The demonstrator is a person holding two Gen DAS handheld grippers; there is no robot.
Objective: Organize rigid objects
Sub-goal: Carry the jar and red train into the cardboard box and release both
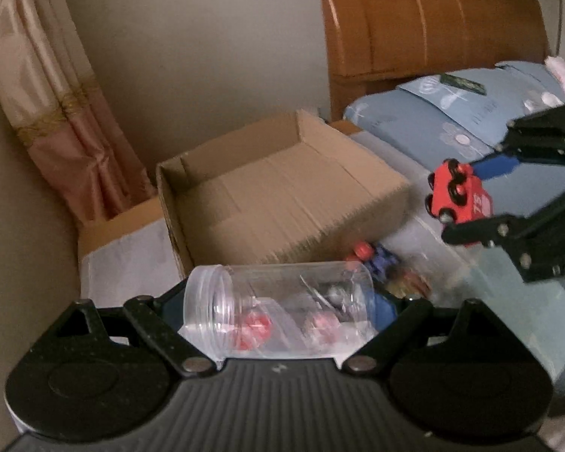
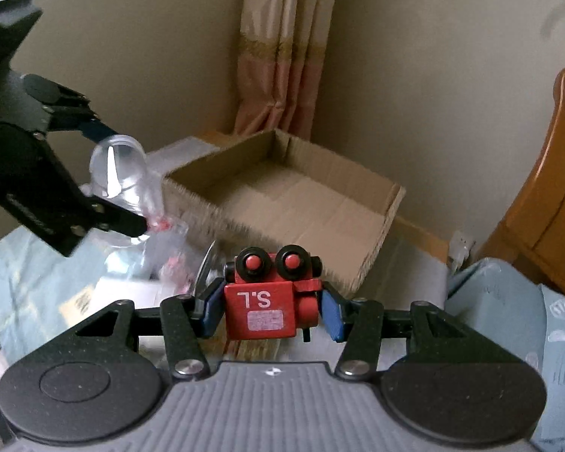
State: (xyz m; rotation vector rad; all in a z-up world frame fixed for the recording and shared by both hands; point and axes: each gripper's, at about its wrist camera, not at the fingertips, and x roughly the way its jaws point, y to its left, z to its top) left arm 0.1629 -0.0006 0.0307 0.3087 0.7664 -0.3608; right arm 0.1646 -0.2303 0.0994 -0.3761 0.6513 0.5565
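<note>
Cardboard box (image 2: 293, 192) sits open-topped beyond both grippers, and it reads as empty: only bare brown floor and flaps show inside. That box is the landmark; both held things lie on its near side, lifted clear of the light blue sheet (image 2: 26, 263).

Right gripper (image 2: 271, 310) is pressed in on a red toy car (image 2: 260, 310), blue pads on its two sides, wheels turned up and away toward the box. In the left wrist view the same red toy car (image 1: 457, 194) hangs off the box's right near corner, above it.

Left gripper (image 1: 282, 312) stands wide but clamped on a clear plastic jar (image 1: 278, 312), lying crosswise between the jaws. Its long axis runs roughly along the box's near wall, threaded open mouth toward the box's left side, no lid visible. The jar looks empty, as far as I can tell; the red blurs inside appear to be things seen through it. From the right wrist view the clear plastic jar (image 2: 118, 165) hangs just off the box's left near corner.

Small toys (image 1: 376, 263), red and blue, blurred, lie on the sheet against the box's near wall.

Judgement: the car is nearer the box opening; next move is likely forward over the near wall.
</note>
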